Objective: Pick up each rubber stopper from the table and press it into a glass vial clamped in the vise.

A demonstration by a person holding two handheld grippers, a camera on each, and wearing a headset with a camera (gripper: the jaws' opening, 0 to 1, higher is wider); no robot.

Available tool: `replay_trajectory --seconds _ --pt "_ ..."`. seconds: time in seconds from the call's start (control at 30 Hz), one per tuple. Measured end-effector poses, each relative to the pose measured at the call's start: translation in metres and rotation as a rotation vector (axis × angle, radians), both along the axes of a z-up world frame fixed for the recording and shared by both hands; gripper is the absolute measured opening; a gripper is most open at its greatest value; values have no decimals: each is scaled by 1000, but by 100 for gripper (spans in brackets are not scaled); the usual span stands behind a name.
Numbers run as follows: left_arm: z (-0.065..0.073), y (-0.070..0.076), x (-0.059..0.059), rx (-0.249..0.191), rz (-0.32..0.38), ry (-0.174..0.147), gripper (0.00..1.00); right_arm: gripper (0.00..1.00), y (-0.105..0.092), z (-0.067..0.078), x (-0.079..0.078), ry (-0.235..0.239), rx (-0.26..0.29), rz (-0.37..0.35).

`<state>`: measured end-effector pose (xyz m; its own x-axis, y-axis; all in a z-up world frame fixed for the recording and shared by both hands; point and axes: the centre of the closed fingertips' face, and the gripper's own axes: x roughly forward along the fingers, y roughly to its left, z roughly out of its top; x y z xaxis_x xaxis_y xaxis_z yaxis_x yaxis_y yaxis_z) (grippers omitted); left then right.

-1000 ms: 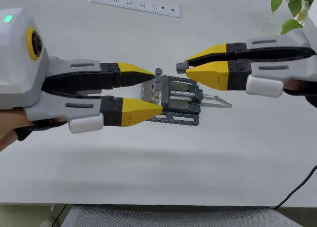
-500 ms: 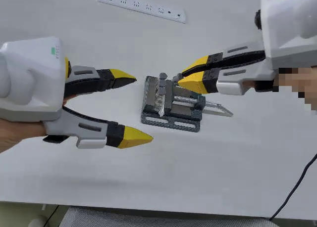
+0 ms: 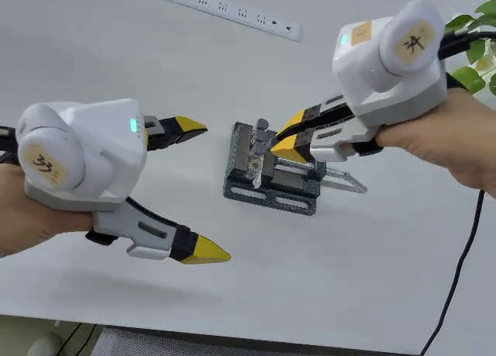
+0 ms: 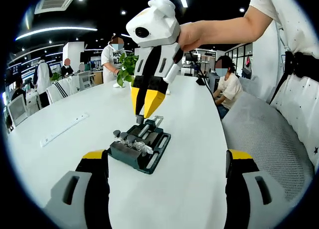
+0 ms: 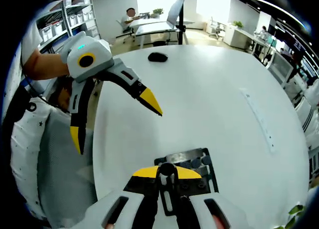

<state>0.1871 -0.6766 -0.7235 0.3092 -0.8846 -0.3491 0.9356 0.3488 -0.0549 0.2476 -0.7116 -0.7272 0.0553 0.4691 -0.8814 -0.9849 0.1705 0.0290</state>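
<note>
Right gripper (image 3: pixel 273 144), clamped on a stopper (image 5: pixel 166 170) above the vise (image 3: pixel 271 191), could crack a vial (image 3: pixel 253 170) if pressed off-centre; left gripper (image 3: pixel 214 191) gapes at 9 o'clock.

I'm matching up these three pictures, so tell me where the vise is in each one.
Head view: vise at centre, under the tip of the right claw.
Left gripper view: vise just below centre, beneath the right claw.
Right gripper view: vise at bottom centre, partly behind the right claw.
Shared landmark: the white power strip, lying apart from the vise.
</note>
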Motion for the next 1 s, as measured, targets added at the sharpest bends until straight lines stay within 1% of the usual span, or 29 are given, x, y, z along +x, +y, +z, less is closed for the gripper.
replay_trajectory --seconds 0.13,0.2,0.27,0.33,0.4,0.7,1.0 --pt "-4 -1 -2 6 -6 6 99 6 0 -14 4 1 -45 12" --pt "-5 -1 -2 5 -9 9 99 6 0 -18 5 2 -56 18" --pt "-6 0 -1 -1 -3 10 99 6 0 -23 5 8 -71 22" --pt "-6 0 -2 -8 1 19 99 6 -1 -29 7 12 -86 22" --pt "-6 0 -3 -12 0 14 99 6 -1 -33 8 16 -100 24" --pt "-8 1 -4 -12 6 20 99 6 -3 -43 10 25 -134 31" --pt "-12 2 -3 -14 7 29 97 6 -4 -51 9 36 -152 40"
